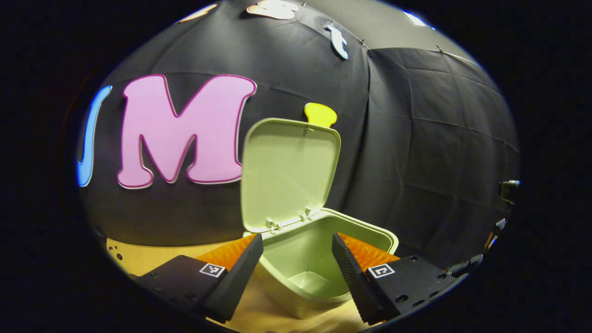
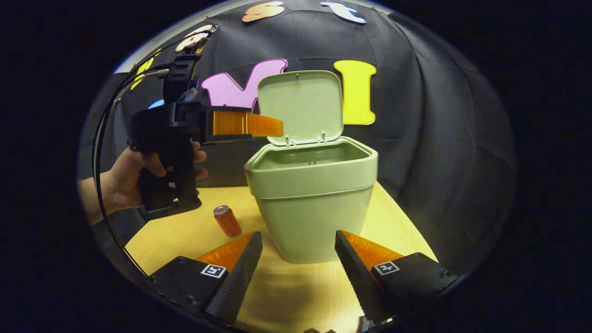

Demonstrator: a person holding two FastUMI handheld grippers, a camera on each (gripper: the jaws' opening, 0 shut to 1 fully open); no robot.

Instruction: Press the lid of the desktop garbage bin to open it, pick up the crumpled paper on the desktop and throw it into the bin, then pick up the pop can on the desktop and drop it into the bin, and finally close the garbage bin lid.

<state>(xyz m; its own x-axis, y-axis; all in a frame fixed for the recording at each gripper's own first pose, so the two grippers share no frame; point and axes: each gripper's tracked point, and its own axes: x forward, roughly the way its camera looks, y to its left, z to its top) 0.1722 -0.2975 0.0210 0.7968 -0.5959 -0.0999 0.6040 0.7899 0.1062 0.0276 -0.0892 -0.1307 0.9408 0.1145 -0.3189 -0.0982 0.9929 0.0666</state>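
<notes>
Pale green plastic is what we notice first: the garbage bin [image 2: 312, 203] stands toward the far edge of the wooden surface [image 2: 296, 286], and its lid [image 2: 300, 104] is swung up and upright on its hinge, so we judge the opening step done. In the left gripper view we look down over the bin's rim [image 1: 370, 226] into its inside, where we can make out no crumpled paper; part of the floor of the bin is hidden behind the fingers, so we cannot be sure. The left gripper [image 1: 297, 266] has its fingers apart with nothing between them, and in the right gripper view we see it held by a hand [image 2: 122, 178] level with the bin's rim on the side nearer the can, its tips reaching toward the hinge. The right gripper [image 2: 298, 263] hangs low over the near edge of the surface, fingers likewise spread wide and empty, facing the front wall of the bin. The pop can [image 2: 227, 220] stands a little tilted on the surface just beside the bin's base, on its left as the right gripper sees it. We cannot find the paper on the part of the surface that we see. We reckon that the can is next: a gripper must come down around it, close on its sides, lift it above the rim and let it drop in before the lid is pushed shut.
</notes>
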